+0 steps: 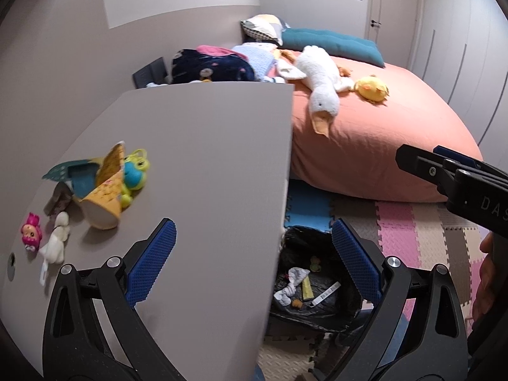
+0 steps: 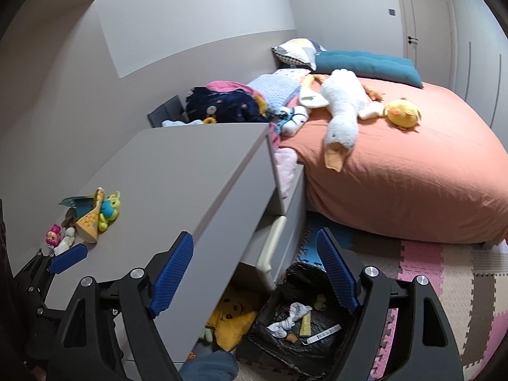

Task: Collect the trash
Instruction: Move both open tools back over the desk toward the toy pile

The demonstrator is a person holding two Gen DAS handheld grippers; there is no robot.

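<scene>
Claws, the left claw and right claw, hung wide and empty above the bin bag beside the surface.

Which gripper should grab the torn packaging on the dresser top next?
Left, probably. The left gripper is open, empty and nearer the torn packaging on the dresser top. The right gripper, also open, hangs over the trash bag.
</scene>
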